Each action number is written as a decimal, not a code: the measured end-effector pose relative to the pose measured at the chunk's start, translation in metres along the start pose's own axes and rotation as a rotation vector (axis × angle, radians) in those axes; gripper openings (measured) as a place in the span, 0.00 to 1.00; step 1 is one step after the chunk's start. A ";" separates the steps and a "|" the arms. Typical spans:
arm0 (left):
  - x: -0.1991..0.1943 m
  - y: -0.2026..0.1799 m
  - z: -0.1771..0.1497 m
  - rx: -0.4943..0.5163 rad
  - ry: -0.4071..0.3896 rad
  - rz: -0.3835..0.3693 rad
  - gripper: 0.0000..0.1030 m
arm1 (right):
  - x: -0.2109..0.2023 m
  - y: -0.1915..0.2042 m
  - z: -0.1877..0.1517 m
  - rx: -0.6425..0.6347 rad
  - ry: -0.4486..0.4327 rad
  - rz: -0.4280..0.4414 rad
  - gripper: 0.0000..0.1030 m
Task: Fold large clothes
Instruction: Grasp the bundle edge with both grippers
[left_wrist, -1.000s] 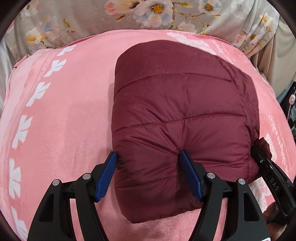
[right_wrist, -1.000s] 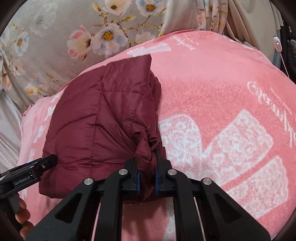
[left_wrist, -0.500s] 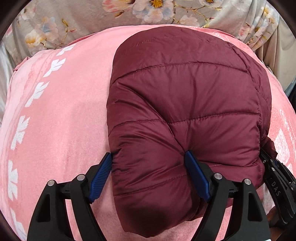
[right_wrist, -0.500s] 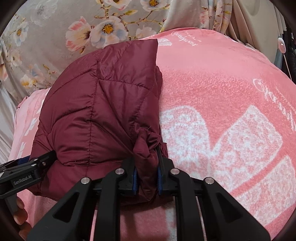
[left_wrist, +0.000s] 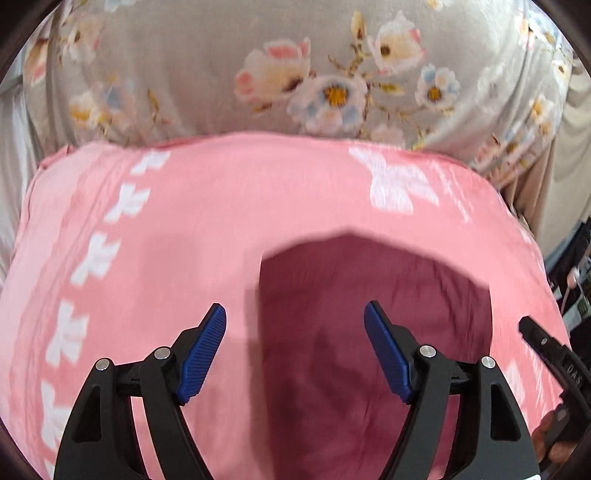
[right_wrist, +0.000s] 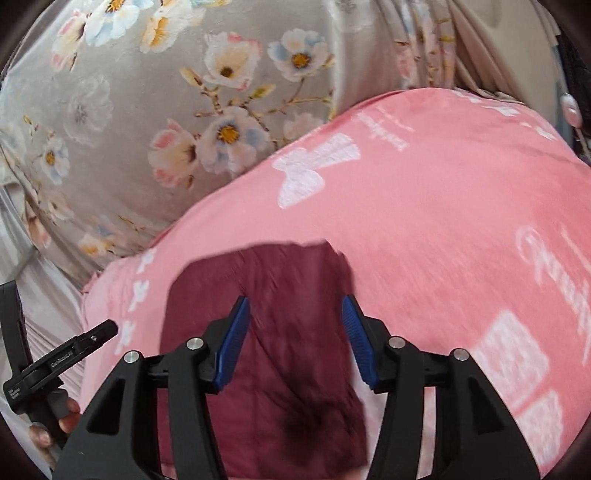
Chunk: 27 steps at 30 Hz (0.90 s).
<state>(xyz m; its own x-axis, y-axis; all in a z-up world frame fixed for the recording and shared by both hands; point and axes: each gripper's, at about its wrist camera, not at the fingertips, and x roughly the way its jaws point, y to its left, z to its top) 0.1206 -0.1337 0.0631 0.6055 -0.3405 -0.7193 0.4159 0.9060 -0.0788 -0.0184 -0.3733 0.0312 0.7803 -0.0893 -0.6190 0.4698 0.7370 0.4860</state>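
Observation:
The folded dark red puffer jacket (left_wrist: 314, 387) lies on the pink blanket (left_wrist: 184, 221), blurred by motion. My left gripper (left_wrist: 295, 328) hovers above the jacket's left edge. Its jaws are closing a little, but nothing sits between the blue pads and it touches nothing. In the right wrist view the jacket (right_wrist: 288, 369) lies below my right gripper (right_wrist: 295, 317). Its jaws are opening and the pads stand clear of the fabric. Each gripper shows at the edge of the other's view: the right gripper (left_wrist: 546, 347) and the left gripper (right_wrist: 74, 350).
The pink blanket (right_wrist: 443, 221) with white prints covers the bed around the jacket. Behind it a grey floral sheet (left_wrist: 295, 74) rises like a wall. A person's hand (right_wrist: 66, 417) holds the left gripper's handle. Dark items (left_wrist: 576, 288) stand off the bed's right side.
My right gripper has let go of the bunched jacket fabric and opened. Both grippers have lifted and drawn back, so the jacket now sits lower and smaller in both views.

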 end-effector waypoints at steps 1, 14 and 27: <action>0.009 -0.006 0.011 -0.001 0.009 0.005 0.71 | 0.013 0.000 0.006 0.015 0.021 -0.002 0.50; 0.125 -0.049 0.007 0.084 0.115 0.102 0.77 | 0.114 -0.014 -0.015 0.008 0.099 -0.120 0.32; 0.151 -0.059 -0.008 0.110 0.069 0.159 0.86 | 0.135 -0.008 -0.024 -0.095 0.082 -0.189 0.30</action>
<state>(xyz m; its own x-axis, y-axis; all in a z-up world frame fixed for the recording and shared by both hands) 0.1824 -0.2364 -0.0467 0.6234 -0.1735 -0.7624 0.3926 0.9127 0.1132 0.0733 -0.3751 -0.0711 0.6440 -0.1798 -0.7436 0.5606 0.7723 0.2988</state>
